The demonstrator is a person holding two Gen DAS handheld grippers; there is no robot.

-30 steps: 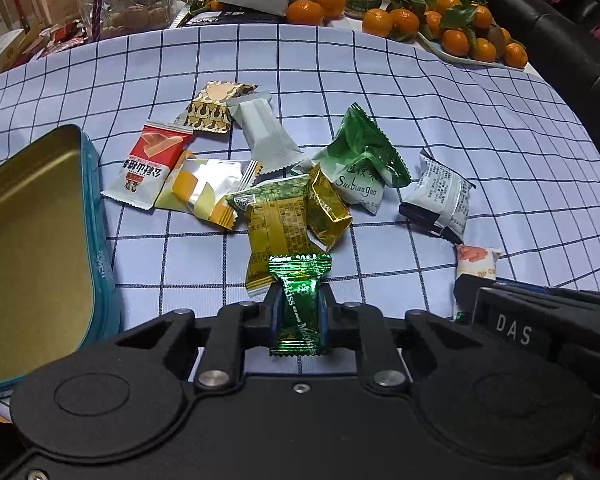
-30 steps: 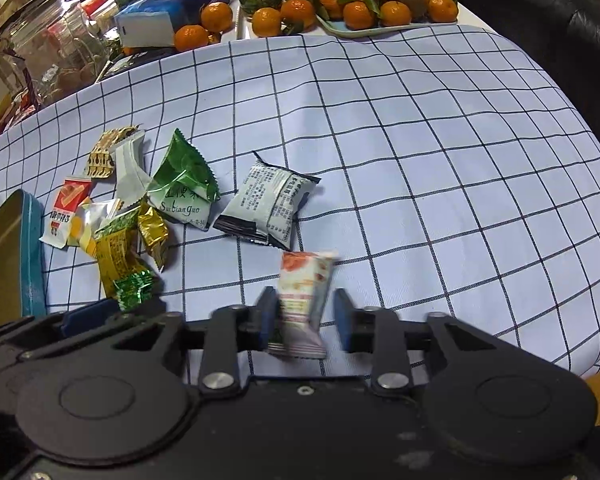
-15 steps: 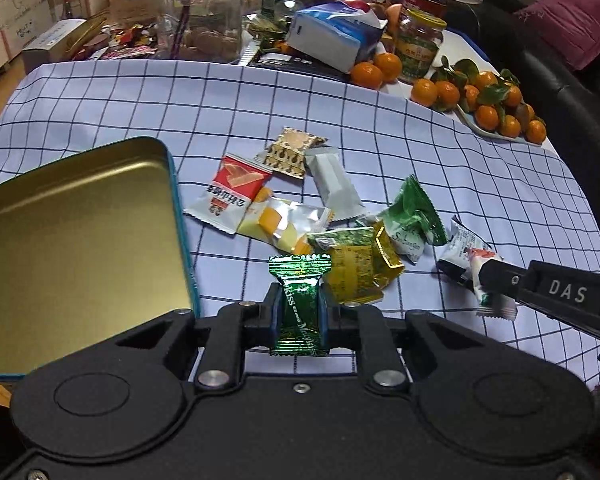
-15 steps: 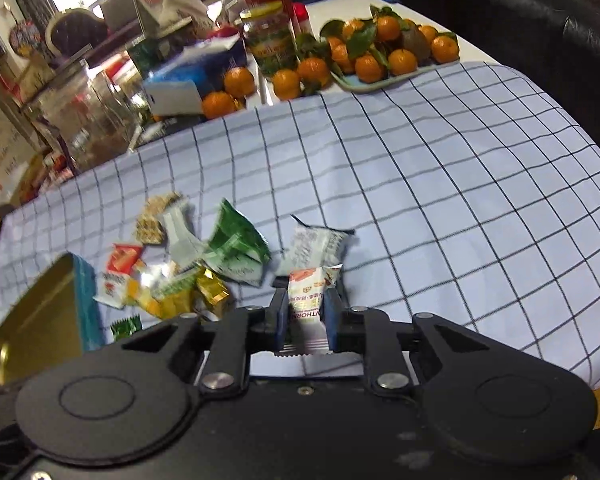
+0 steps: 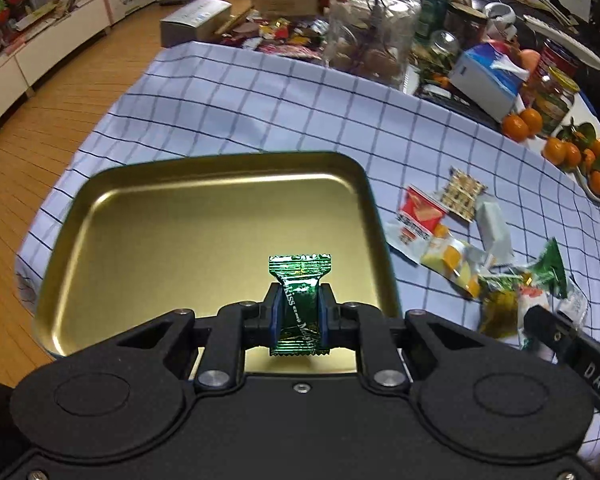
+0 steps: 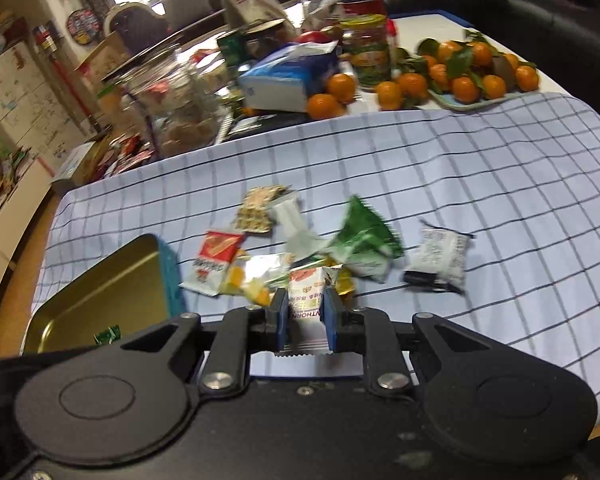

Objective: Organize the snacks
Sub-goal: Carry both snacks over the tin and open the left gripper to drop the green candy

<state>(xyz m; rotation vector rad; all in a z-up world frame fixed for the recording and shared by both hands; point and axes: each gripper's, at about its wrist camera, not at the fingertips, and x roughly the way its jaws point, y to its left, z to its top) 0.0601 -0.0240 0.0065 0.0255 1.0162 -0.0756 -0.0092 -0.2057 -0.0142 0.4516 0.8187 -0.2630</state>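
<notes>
Hanging over the gold tin (image 5: 204,216), the left gripper (image 5: 299,312) has its fingers pinched on a green candy (image 5: 300,300), whose long axis runs along them, so release would drop it inside. The right gripper (image 6: 305,316), clamped on a white snack packet (image 6: 307,292), sits right of the tin, farther off.
</notes>
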